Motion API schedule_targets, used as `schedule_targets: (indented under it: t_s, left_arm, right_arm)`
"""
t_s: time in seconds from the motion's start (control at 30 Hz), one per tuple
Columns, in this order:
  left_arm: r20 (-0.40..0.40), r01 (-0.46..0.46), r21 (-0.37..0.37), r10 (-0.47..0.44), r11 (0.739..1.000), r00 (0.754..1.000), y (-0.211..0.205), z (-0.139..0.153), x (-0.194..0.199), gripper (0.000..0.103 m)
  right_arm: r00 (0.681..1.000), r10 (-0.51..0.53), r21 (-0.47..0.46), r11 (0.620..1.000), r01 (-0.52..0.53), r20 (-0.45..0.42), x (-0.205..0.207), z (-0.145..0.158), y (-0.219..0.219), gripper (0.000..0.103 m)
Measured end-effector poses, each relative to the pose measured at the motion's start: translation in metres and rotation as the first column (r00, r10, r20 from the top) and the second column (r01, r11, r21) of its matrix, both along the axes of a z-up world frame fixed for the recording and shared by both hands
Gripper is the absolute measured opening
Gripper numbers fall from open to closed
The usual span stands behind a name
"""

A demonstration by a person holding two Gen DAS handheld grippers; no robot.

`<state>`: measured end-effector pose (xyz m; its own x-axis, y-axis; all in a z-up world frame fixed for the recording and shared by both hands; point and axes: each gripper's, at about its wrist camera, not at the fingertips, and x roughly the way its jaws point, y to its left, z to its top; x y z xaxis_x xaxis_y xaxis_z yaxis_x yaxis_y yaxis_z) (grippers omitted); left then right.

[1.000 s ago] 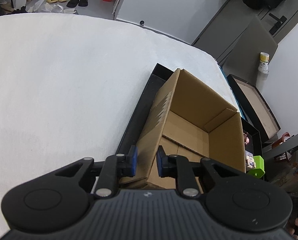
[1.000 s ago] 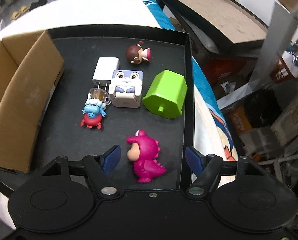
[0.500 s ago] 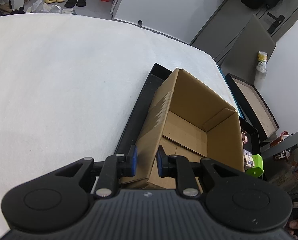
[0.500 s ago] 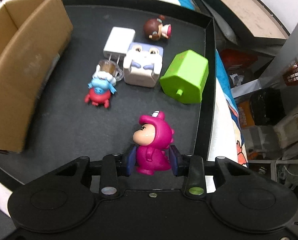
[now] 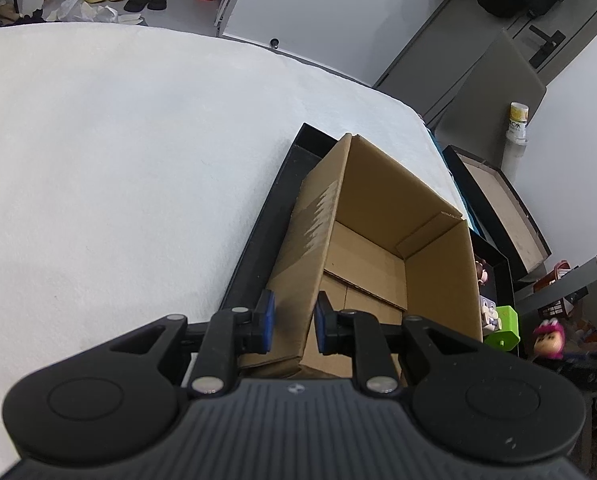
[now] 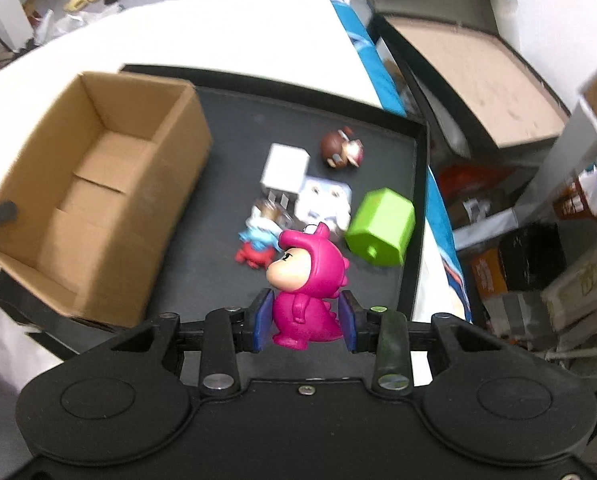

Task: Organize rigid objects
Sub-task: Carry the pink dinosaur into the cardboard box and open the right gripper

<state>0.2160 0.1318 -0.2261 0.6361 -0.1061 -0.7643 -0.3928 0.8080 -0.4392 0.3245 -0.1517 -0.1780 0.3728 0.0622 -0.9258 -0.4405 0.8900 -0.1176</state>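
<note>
My right gripper (image 6: 304, 326) is shut on a pink dinosaur figure (image 6: 306, 284) and holds it lifted above the black tray (image 6: 420, 216). The figure also shows at the right edge of the left wrist view (image 5: 548, 338). My left gripper (image 5: 292, 324) is shut on the near wall of an open, empty cardboard box (image 5: 378, 240) that stands in the tray's left part. On the tray lie a green block (image 6: 380, 226), a white charger (image 6: 284, 168), a white-blue cube toy (image 6: 324, 200), a brown-haired figure (image 6: 342, 150) and a small blue-and-red figure (image 6: 256, 246).
The tray sits on a white-covered table (image 5: 118, 160) near its right edge. Past that edge are a second shallow box with a brown floor (image 6: 470, 76), shelving and floor clutter (image 6: 538, 240). A bottle (image 5: 518, 122) stands at the far right.
My right gripper closed on the pink dinosaur figure, then lifted it off the tray and drew back towards the box. My left gripper kept its hold on the box wall.
</note>
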Motion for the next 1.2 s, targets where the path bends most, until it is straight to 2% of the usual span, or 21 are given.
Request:
schedule_targets:
  t_s: [0.27,0.5,0.9,1.2]
  left_arm:
    - [0.000,-0.002,-0.022,0.002,1.000,1.000,0.003,-0.003,0.001,0.019]
    - [0.006,0.017,-0.030,-0.017,0.999,1.000,0.004,-0.004,0.002,0.019]
    - [0.007,0.022,-0.035,-0.021,0.999,1.000,0.006,-0.005,0.002,0.019]
    - [0.008,0.031,-0.047,-0.031,0.998,0.999,0.009,-0.005,0.002,0.019]
  right_arm:
    - [0.997,0.065,0.008,0.998,-0.065,0.049,-0.002,0.032,0.031,0.035]
    - [0.994,0.089,0.004,0.996,-0.089,0.070,0.002,0.045,0.055,0.035]
    - [0.985,0.156,-0.032,0.988,-0.154,0.080,0.006,0.047,0.097,0.035]
    - [0.974,0.218,-0.062,0.975,-0.213,0.070,0.013,0.031,0.139,0.035]
